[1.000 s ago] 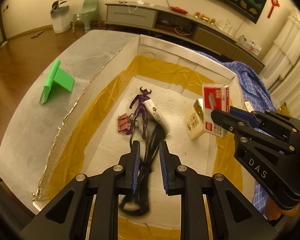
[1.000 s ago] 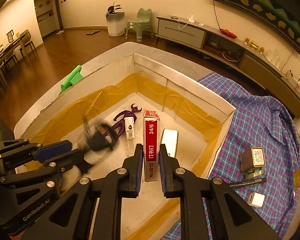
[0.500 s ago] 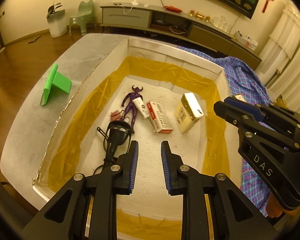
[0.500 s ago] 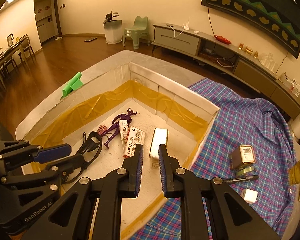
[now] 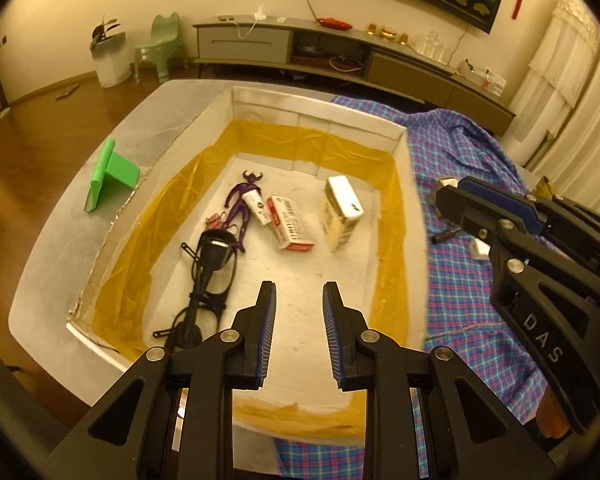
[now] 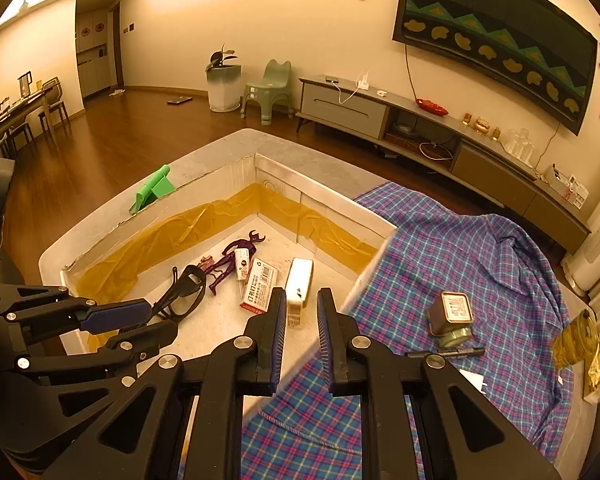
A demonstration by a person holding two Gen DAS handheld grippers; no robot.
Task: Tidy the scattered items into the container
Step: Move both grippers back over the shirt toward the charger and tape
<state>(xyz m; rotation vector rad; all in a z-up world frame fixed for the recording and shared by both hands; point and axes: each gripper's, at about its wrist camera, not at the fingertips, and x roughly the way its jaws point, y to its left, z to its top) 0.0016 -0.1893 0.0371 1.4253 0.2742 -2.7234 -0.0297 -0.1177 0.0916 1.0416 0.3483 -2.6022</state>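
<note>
While the box (image 5: 400, 136) sits on the table with the glasses (image 5: 210, 268), purple toy (image 5: 242, 200) and two small packs inside, the left gripper (image 5: 299, 300) has just been opening with nothing in it. Beside it, the right gripper (image 6: 301, 312) is a little open, holding nothing. Nearby, a tin (image 6: 452, 312) and pen (image 6: 448, 353) lie on the checked cloth (image 6: 480, 248).

Left tool (image 5: 299, 300): pitched steeply downward, jaws parted with nothing between them; they have just been opening.
Right tool (image 6: 301, 306): angled down, blue-padded jaws set a narrow gap apart, empty.
Cross view: from the left wrist camera the right tool sits at 3 o'clock; from the right wrist camera the left tool sits at 9 o'clock.
</note>
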